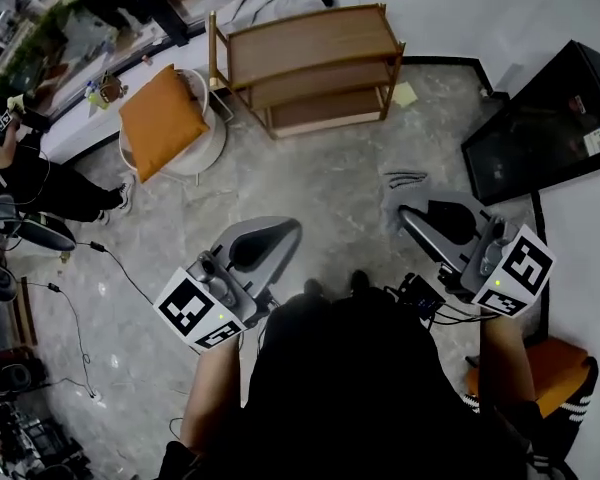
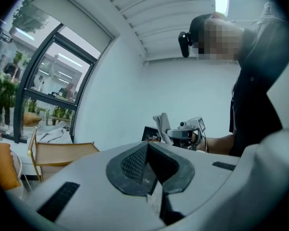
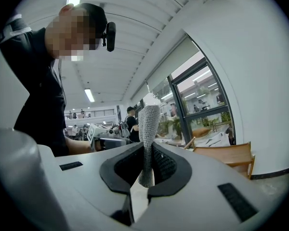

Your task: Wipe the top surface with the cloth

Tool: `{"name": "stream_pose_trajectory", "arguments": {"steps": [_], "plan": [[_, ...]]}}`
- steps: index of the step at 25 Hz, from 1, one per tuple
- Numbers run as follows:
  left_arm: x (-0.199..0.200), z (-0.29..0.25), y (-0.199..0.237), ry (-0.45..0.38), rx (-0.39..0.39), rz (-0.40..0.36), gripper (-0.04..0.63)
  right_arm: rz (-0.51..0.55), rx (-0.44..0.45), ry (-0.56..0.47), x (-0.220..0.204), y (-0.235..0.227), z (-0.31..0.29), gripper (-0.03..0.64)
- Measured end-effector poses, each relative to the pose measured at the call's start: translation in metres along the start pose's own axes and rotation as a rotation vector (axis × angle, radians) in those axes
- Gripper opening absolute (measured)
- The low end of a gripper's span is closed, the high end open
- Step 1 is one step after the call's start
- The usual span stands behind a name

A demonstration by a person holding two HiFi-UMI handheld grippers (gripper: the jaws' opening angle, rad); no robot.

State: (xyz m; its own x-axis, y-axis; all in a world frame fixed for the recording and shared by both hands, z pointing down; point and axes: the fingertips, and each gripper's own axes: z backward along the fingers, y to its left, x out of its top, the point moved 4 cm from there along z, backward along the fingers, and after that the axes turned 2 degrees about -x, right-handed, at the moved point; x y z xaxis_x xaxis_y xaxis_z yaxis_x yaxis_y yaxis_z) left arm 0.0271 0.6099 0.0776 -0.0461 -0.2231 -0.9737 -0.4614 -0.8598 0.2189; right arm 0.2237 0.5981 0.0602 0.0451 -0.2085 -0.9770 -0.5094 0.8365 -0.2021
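The right gripper (image 3: 145,172) clamps a grey knitted cloth (image 3: 148,124) upright between its jaws. The left gripper (image 2: 151,177) jaws are closed against each other. The brown wooden shelf unit (image 1: 310,43) stands well apart.

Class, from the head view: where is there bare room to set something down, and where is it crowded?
Bare: the wooden shelf top, and the stone floor in front of it. Crowded: the left edge, with the orange cushion on its chair and trailing cables.
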Motion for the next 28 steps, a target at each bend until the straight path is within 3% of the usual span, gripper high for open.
{"name": "stream_pose_trajectory", "arguments": {"steps": [7, 16, 28], "plan": [[0.004, 0.003, -0.005, -0.007, -0.045, -0.014, 0.011, 0.010, -0.066, 0.017, -0.008, -0.002, 0.014, 0.035], [-0.009, 0.039, -0.006, -0.023, -0.021, 0.033, 0.011, 0.066, 0.015, 0.047, -0.007, 0.038, -0.021, 0.035], [-0.015, 0.060, -0.005, -0.033, 0.009, 0.028, 0.011, 0.115, 0.032, 0.071, -0.007, 0.050, -0.037, 0.036]]}}
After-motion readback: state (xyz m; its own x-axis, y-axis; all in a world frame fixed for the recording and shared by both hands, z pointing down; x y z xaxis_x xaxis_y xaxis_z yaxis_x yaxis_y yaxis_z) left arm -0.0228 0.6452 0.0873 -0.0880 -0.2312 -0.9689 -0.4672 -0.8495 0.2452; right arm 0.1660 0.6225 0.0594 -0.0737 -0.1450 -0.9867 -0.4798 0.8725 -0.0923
